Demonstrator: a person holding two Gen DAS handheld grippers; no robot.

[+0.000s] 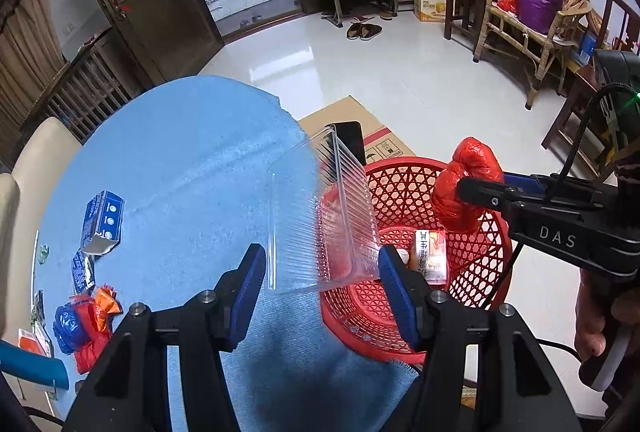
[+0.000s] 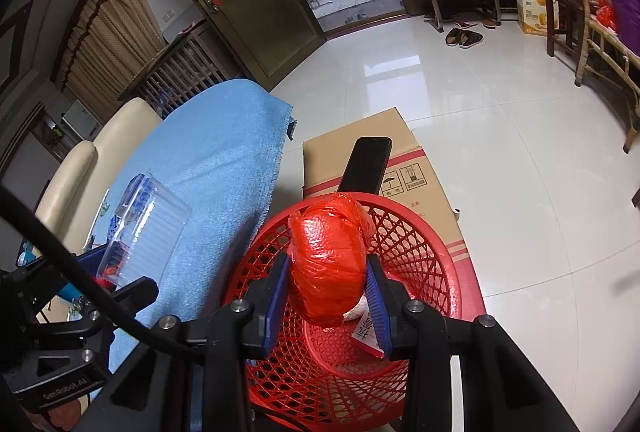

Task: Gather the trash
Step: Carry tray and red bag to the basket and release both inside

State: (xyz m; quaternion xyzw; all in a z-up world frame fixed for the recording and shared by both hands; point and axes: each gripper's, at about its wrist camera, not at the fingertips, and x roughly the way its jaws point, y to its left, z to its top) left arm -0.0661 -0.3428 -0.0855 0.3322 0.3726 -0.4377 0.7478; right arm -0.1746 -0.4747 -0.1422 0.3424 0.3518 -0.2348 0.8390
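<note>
Left wrist view: nearest the lens, the left gripper (image 1: 322,272) grasps a clear plastic tray (image 1: 316,216) between its blue pads; the tray stands on edge, tilted, with its ribbed wall toward the red basket (image 1: 472,288) and its far corner reaching up in front of a dark phone (image 1: 352,139). The basket stands just beside the edge of the blue cloth (image 1: 188,167) that covers the table, and a small orange carton (image 1: 432,256) lies inside it. The right gripper (image 1: 460,189) enters from the right, held by a hand (image 1: 600,328), its jaws clenched on a knotted red plastic bag (image 1: 464,187) that hangs over the basket. On the cloth at left lie a blue box (image 1: 102,222), a blue wrapper (image 1: 82,270) and a bunch of red, blue and orange wrappers (image 1: 86,324), all well apart from the basket. Right wrist view: nearest the lens, the right gripper (image 2: 326,284) clamps the red plastic bag (image 2: 330,256) from both sides above the red basket (image 2: 432,264), whose floor bears the carton (image 2: 370,332), partly hidden. The basket rests against a cardboard box (image 2: 424,167) on which the phone (image 2: 366,165) lies. At left, the left gripper (image 2: 120,280) holds the clear tray (image 2: 148,228) over the blue cloth (image 2: 216,159).
</note>
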